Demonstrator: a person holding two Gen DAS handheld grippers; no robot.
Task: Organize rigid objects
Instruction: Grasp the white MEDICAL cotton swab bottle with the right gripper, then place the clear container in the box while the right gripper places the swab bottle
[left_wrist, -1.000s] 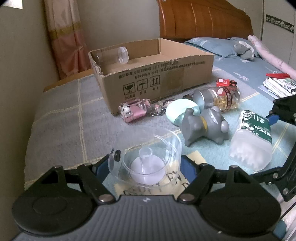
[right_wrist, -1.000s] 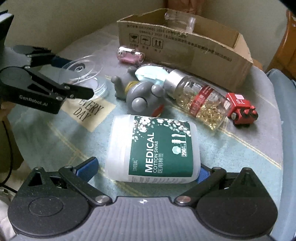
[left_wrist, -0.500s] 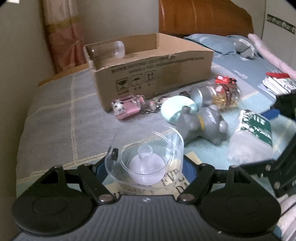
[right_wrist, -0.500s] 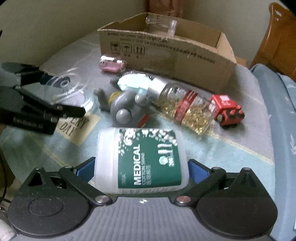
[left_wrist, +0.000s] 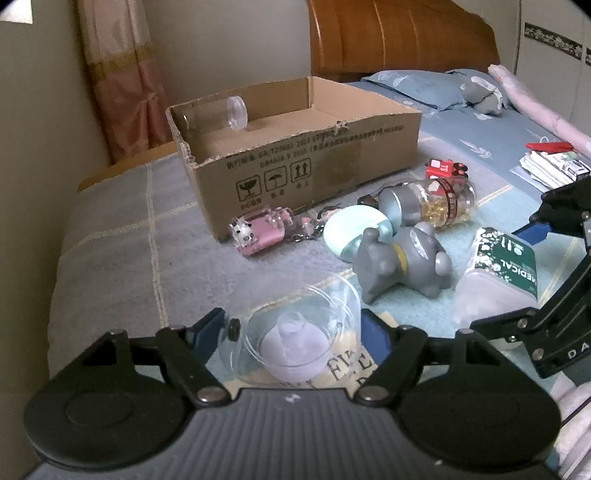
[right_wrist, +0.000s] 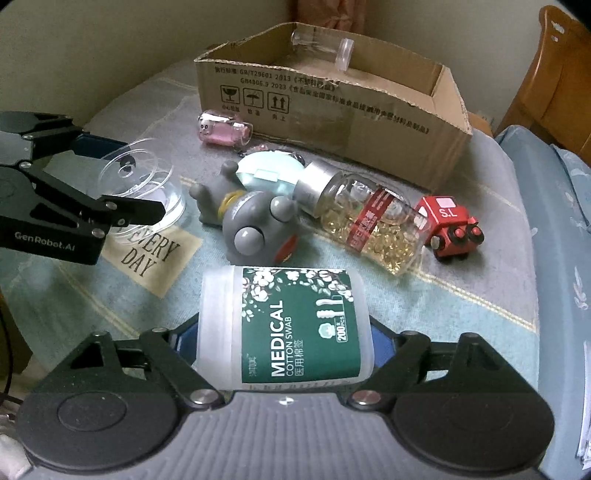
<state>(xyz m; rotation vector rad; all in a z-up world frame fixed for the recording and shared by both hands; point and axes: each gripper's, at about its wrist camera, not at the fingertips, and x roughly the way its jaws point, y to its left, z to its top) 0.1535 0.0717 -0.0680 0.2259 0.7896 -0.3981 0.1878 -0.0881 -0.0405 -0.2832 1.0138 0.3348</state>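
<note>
The left gripper (left_wrist: 295, 332) has its jaws closed against the sides of a clear plastic spool (left_wrist: 295, 339), which sits between the blue pads just above a patch printed "EVERY DAY" (right_wrist: 151, 254) on the blue-grey bedspread (left_wrist: 110, 240). The right gripper (right_wrist: 284, 339) grips a cotton swab box (right_wrist: 291, 325) lying on its side, green "MEDICAL COTTON SWAB" label up, its jaws pressed to both ends of the box; whether the box is lifted clear of the cover cannot be told. Beyond both grippers lies a cluster of loose things: a grey toy figure (right_wrist: 251, 221) on its side, touching a mint-green round case (right_wrist: 269, 173); a glass jar of golden capsules (right_wrist: 369, 221) with a silver lid, tipped over just right of the case; a red toy train (right_wrist: 450, 225) at the jar's far right end; and a small pink bottle (right_wrist: 221, 129) lying against the front wall of the cardboard box (right_wrist: 332, 107). The cardboard box stands open at the far side of the bed, with a clear tube (left_wrist: 218, 114) resting inside near its left corner. A wooden headboard (left_wrist: 399, 40) and a blue pillow (left_wrist: 413, 85) lie further back on the right.
</note>
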